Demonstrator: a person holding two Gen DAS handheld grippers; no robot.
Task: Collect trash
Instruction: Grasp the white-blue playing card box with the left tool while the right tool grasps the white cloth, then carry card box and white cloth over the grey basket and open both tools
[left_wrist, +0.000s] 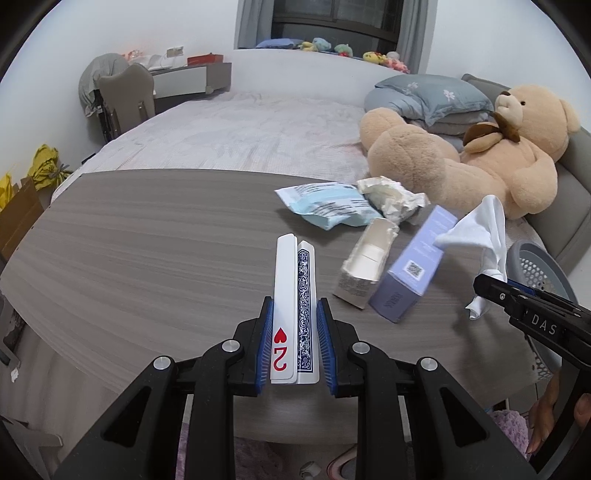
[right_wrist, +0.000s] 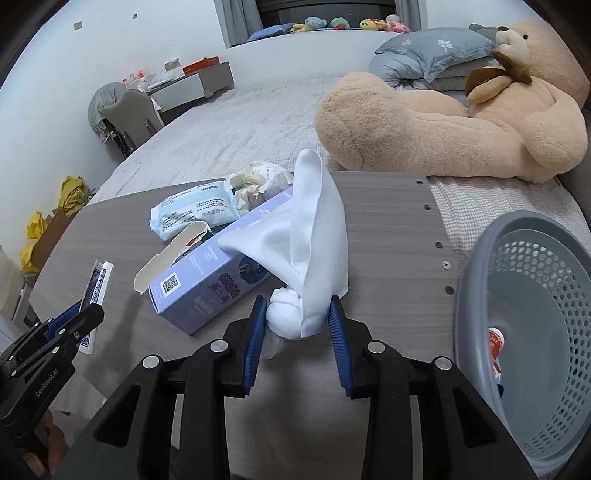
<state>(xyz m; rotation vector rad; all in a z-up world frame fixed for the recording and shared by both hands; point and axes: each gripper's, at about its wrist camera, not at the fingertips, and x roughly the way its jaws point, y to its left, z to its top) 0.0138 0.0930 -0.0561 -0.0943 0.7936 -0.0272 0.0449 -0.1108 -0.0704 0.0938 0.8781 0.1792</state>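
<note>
My left gripper (left_wrist: 295, 306) is shut on a small stack of playing cards (left_wrist: 295, 280), a two of hearts facing up, held just above the grey wooden table (left_wrist: 147, 240). My right gripper (right_wrist: 298, 306) is shut on a white cloth (right_wrist: 310, 236), whose bunched end sits between the pads while the rest stands up over the table. Behind the cloth lie a purple box (right_wrist: 207, 280), a torn white carton (right_wrist: 166, 254), a blue wipes pack (right_wrist: 192, 214) and crumpled paper (right_wrist: 258, 181). The left gripper (right_wrist: 88, 314) shows at the lower left of the right wrist view.
A grey perforated basket (right_wrist: 469, 314) stands off the table's right end, with a red and white scrap (right_wrist: 495, 343) inside. Beyond the table lies a bed with a large teddy bear (left_wrist: 461, 155) and pillows. A chair and desk stand at the far left.
</note>
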